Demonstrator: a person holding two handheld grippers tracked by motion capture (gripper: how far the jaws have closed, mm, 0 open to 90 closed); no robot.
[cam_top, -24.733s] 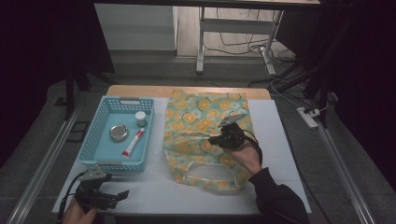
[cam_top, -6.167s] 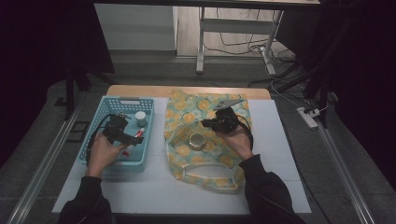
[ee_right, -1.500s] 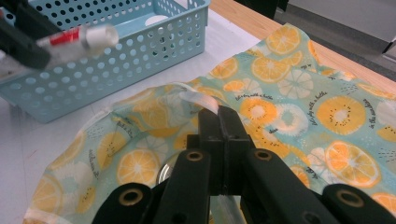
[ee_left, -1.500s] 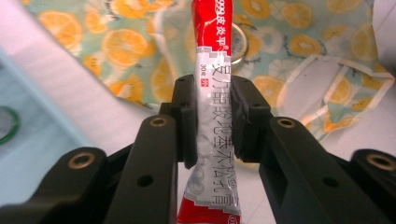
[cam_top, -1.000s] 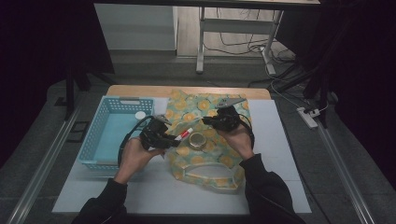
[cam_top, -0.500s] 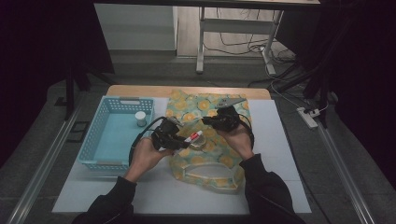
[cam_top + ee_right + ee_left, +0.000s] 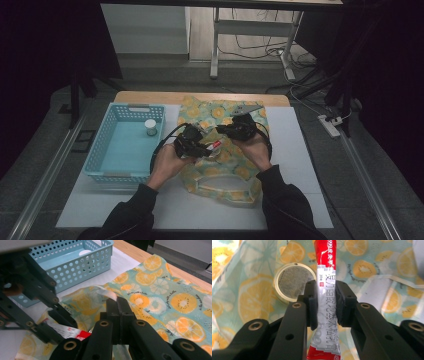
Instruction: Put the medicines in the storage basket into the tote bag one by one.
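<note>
My left tool (image 7: 323, 302) was clamped across the middle of a red-and-white sachet (image 7: 325, 315), which stood on end between the jaws with its top reaching past them. Below it, inside the opening of the orange-print bag (image 7: 222, 150), lay a round tin (image 7: 293, 282) with a pale rim. My right tool (image 7: 117, 312) was pinched together on the bag's upper edge, lifting that fold so the mouth stayed open; from the right tool's view I could see the left tool and the sachet's red end just beside it.

I judged the chief risk to be the lifted fabric: it was thin and held by a narrow bite, so a tug could pull it free and drop the mouth shut over the sachet. The sachet looked slick and soft, and might slide or tip in the jaws. Released too high, it could land on the bag's outside.

The blue basket (image 7: 122, 150) sat left on the table (image 7: 300, 150), holding a small white-capped jar (image 7: 150, 127).
</note>
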